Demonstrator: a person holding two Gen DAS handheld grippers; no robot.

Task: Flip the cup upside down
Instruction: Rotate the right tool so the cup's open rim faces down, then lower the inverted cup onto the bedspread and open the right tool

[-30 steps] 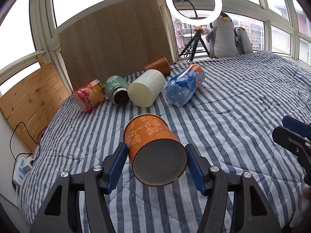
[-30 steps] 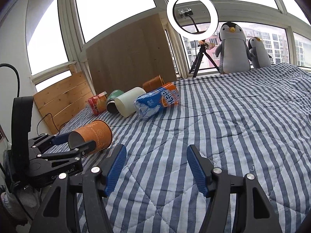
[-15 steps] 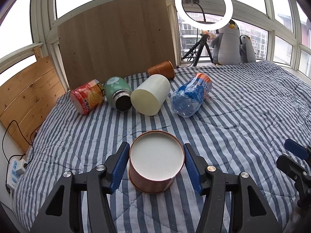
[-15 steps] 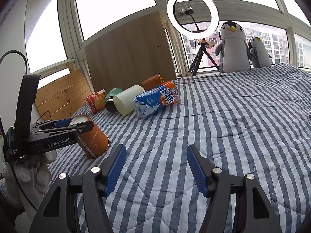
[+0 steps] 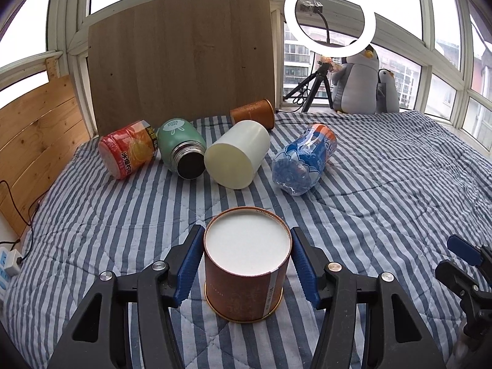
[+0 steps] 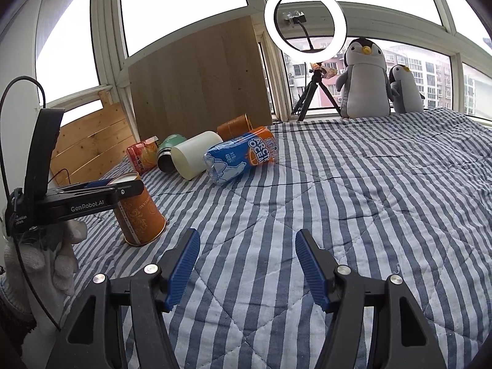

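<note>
Cup (image 5: 247, 264) stands mouth-down on the bedspread (image 5: 384, 184), between the left gripper (image 5: 247, 261) pads.
Contact is probably gone; a second ago it lay tilted. Right gripper (image 6: 247, 264), at 3 o'clock, gapes empty.

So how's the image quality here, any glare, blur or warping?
Left wrist view: sharp, soft daylight, overexposed windows, the ring light blown white, the window frames bowed by fisheye. Right wrist view: equally sharp, sky washed out, edges curved, faint shadows on the striped quilt.
</note>
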